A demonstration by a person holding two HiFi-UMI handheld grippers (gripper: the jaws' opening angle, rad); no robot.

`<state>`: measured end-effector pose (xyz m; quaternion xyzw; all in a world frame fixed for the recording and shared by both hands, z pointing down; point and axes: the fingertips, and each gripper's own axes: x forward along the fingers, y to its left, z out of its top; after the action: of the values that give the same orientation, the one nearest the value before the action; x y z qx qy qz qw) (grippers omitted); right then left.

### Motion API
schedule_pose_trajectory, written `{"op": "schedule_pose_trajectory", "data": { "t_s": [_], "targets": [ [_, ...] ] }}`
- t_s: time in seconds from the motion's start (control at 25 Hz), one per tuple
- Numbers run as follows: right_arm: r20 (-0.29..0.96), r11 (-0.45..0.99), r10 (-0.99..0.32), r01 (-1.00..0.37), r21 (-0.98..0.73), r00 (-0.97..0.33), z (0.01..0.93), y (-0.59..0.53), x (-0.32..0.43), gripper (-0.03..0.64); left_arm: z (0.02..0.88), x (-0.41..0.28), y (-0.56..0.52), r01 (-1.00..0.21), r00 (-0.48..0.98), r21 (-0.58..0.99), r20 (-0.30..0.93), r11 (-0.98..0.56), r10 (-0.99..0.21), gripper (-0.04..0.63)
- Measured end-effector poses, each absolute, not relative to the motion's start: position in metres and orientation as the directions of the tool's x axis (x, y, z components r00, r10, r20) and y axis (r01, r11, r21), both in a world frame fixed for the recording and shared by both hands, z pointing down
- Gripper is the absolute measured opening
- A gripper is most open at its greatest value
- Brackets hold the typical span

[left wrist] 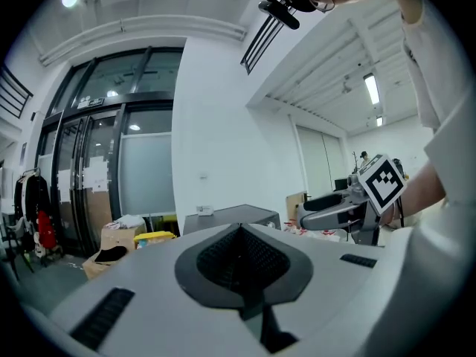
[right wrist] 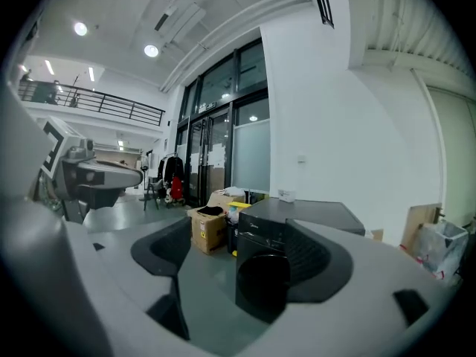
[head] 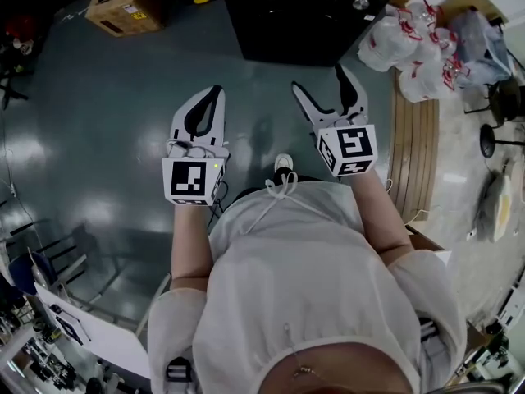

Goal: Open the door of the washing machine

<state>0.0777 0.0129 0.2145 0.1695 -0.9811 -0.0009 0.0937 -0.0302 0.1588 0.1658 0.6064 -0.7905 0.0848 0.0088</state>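
The washing machine is a black box on the floor ahead of the person. In the right gripper view it faces me with its round dark door closed. My right gripper is open and held in the air short of the machine, which shows between the jaws of the right gripper. My left gripper is shut on nothing, level with the right one and to its left. In the left gripper view the pads of the left gripper meet, and the machine's top shows just behind them.
A cardboard box stands left of the machine, seen also in the right gripper view as the box. White plastic bags and a wooden pallet lie to the right. Chairs and a desk are at the lower left.
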Motion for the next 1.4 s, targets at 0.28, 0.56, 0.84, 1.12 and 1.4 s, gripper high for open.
{"op": "schedule_pose_trajectory", "data": {
  "t_s": [0.28,0.56,0.84,1.12,1.4],
  "targets": [
    [0.238,0.94,-0.331,-0.341,0.002,-0.913,0.239,-0.049,0.028,0.388,0.187,-0.077,0.099,-0.962,-0.264,-0.117,0.152,0.248,-0.953,0.021],
    [0.305,0.912,-0.38,-0.409,-0.034,-0.873,0.267,-0.084,-0.033,0.387,0.197,-0.146,0.063,-0.979,-0.2,-0.062,0.165,0.192,-0.966,0.021],
    [0.398,0.828,-0.482,-0.554,-0.083,-0.78,0.305,-0.122,-0.119,0.385,0.216,-0.254,0.008,-0.996,-0.066,-0.064,0.199,0.054,-0.978,0.021],
    [0.523,0.74,-0.524,-0.663,-0.111,-0.672,0.369,-0.138,-0.198,0.38,0.256,-0.343,-0.029,-0.997,0.067,-0.009,0.264,-0.072,-0.962,0.021],
    [0.655,0.561,-0.562,-0.815,-0.147,-0.505,0.464,-0.164,-0.245,0.357,0.331,-0.395,-0.061,-0.987,0.16,0.083,0.376,-0.139,-0.913,0.021]
  ]
}}
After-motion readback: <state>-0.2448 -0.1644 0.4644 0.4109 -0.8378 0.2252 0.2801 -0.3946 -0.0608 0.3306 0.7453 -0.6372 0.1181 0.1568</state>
